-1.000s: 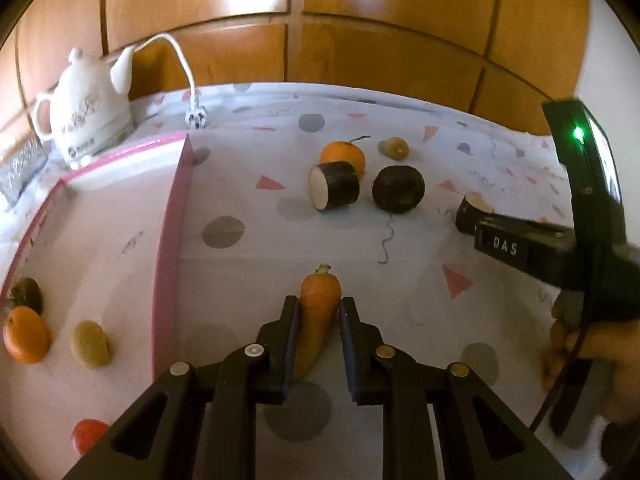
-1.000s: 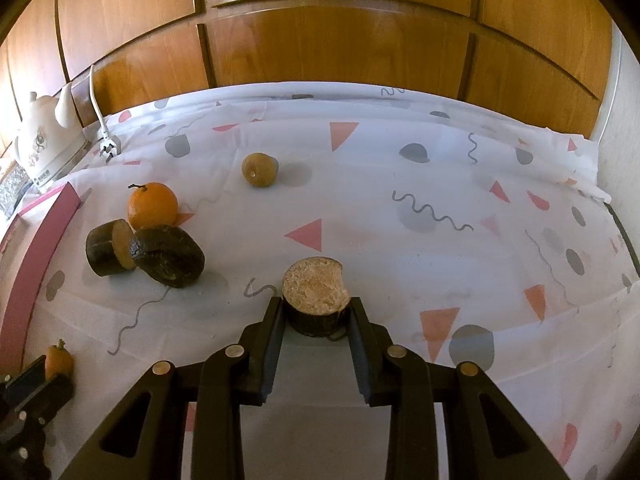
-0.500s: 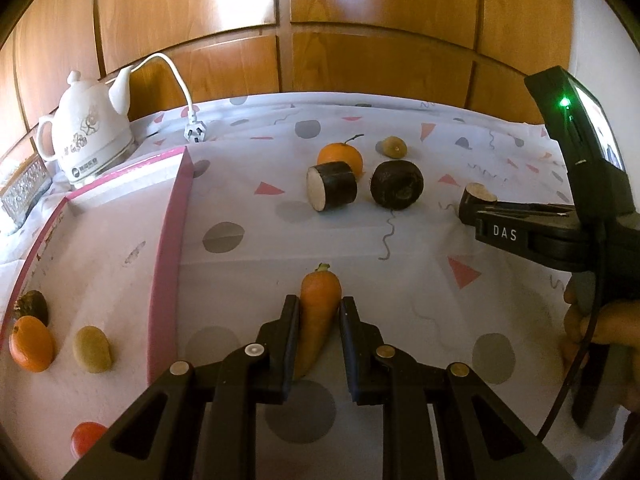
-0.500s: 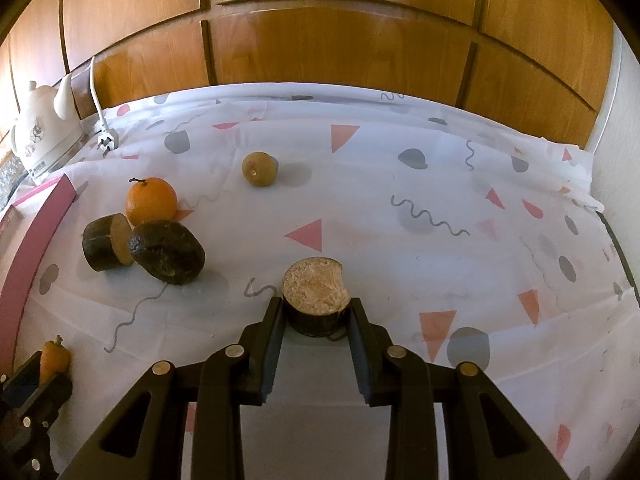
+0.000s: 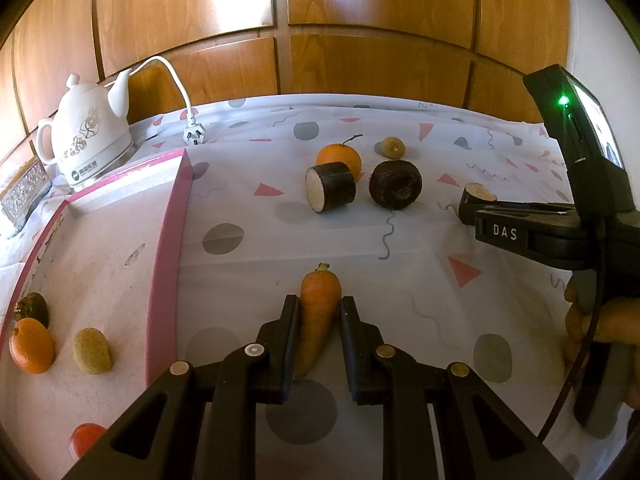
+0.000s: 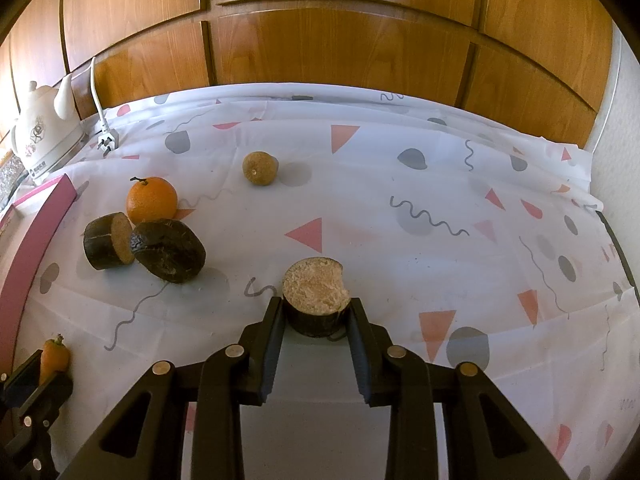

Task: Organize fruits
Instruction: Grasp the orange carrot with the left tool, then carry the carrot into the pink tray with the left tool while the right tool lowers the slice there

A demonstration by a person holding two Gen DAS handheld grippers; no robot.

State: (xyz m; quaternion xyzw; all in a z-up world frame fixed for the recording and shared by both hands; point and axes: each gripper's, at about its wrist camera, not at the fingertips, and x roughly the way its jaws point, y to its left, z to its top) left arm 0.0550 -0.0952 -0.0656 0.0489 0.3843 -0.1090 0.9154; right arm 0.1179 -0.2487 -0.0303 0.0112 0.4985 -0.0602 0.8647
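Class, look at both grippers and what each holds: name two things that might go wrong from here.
1. The carrot tapers, so it may slip or swivel between the left gripper fingers.
2. Carrying it to the pink tray, the left gripper might catch the raised rim.
3. The right gripper pinches only the dark chunk near edge; it may tip out.

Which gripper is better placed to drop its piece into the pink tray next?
Left. The left gripper holds the carrot right beside the pink tray; the right gripper, holding the dark cut chunk, is farther away.

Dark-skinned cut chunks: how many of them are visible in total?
3. One sits between the right gripper's fingers; two lie near the orange: one showing its pale cut face, one beside it.
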